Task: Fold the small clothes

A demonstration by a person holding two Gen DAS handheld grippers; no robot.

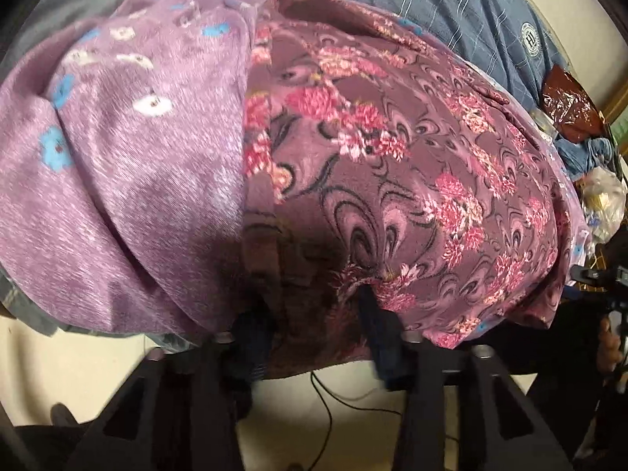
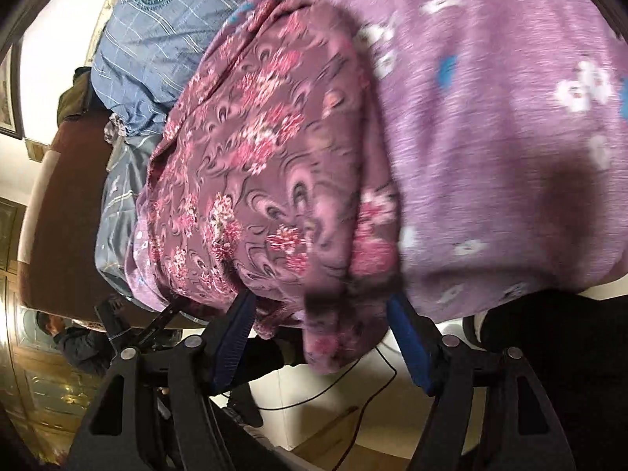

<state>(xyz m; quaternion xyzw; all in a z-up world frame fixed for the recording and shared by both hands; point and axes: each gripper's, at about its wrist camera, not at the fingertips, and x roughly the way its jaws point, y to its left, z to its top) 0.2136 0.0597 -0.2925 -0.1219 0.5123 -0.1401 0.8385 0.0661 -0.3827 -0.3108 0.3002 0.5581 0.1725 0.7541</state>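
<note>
A maroon fleece garment with pink flowers (image 1: 392, 165) lies on a lilac cloth with blue and white flowers (image 1: 117, 149). My left gripper (image 1: 310, 298) straddles the maroon garment's near edge, its jaws apart, the fabric draped between the fingers. In the right wrist view the maroon garment (image 2: 267, 180) lies left of the lilac cloth (image 2: 510, 137). My right gripper (image 2: 322, 302) has its blue-padded fingers (image 2: 235, 329) spread wide, with the garment's hanging edge between them. The other gripper (image 2: 117, 314) shows at the left.
A blue checked cover with a round crest (image 1: 490, 11) lies behind the clothes. Bags and clutter (image 1: 577, 106) sit at the far right. A black cable (image 2: 353, 384) runs over the pale floor below. A brown bed edge (image 2: 66, 204) and wooden furniture (image 2: 47, 373) stand left.
</note>
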